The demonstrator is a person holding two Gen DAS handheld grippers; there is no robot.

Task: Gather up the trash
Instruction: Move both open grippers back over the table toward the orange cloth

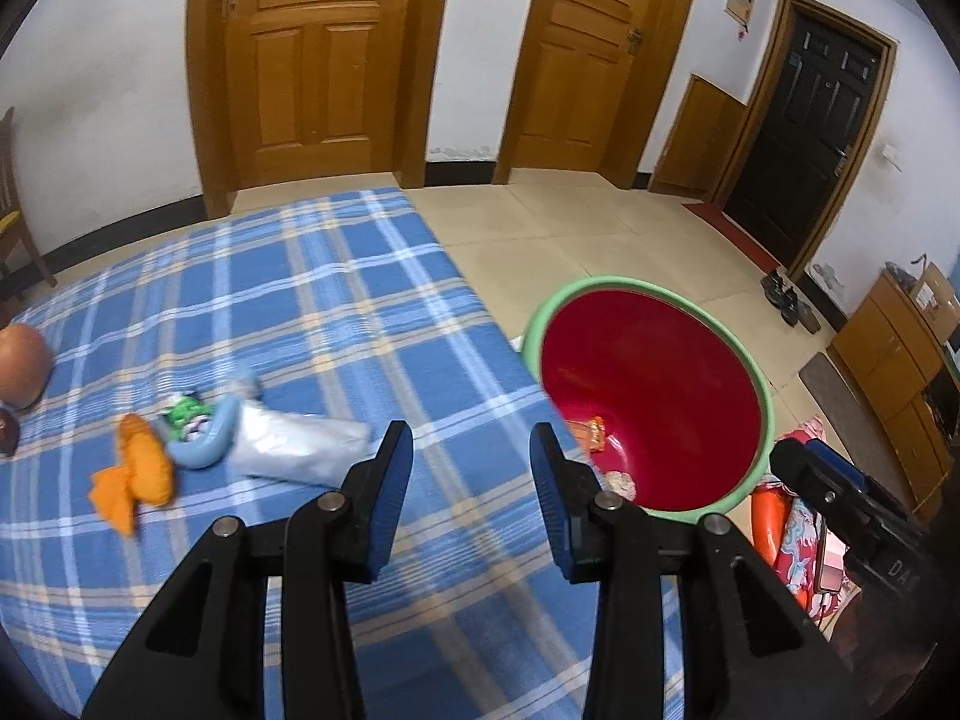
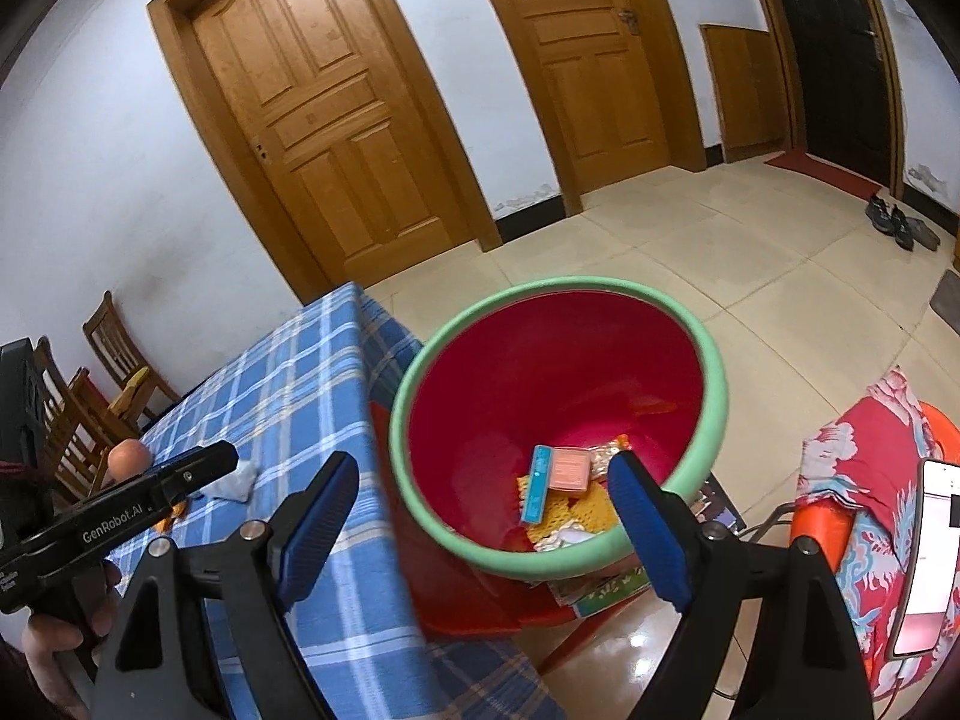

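Note:
A red bin with a green rim (image 1: 645,402) (image 2: 558,420) stands beside the table's right edge. It holds several wrappers and small packets (image 2: 558,480). On the blue plaid tablecloth (image 1: 300,312) lie a silver bag (image 1: 294,444), a light blue curved piece (image 1: 207,438), a green wrapper (image 1: 183,411) and an orange crumpled piece (image 1: 141,468). My left gripper (image 1: 471,480) is open and empty above the cloth, right of the silver bag. My right gripper (image 2: 480,516) is open and empty over the bin's near rim.
A brown round object (image 1: 21,366) lies at the table's left edge. Wooden chairs (image 2: 90,384) stand at the far left. A red flowered cushion (image 2: 864,480) with a phone (image 2: 930,552) is right of the bin. Wooden doors (image 1: 312,60) line the back wall.

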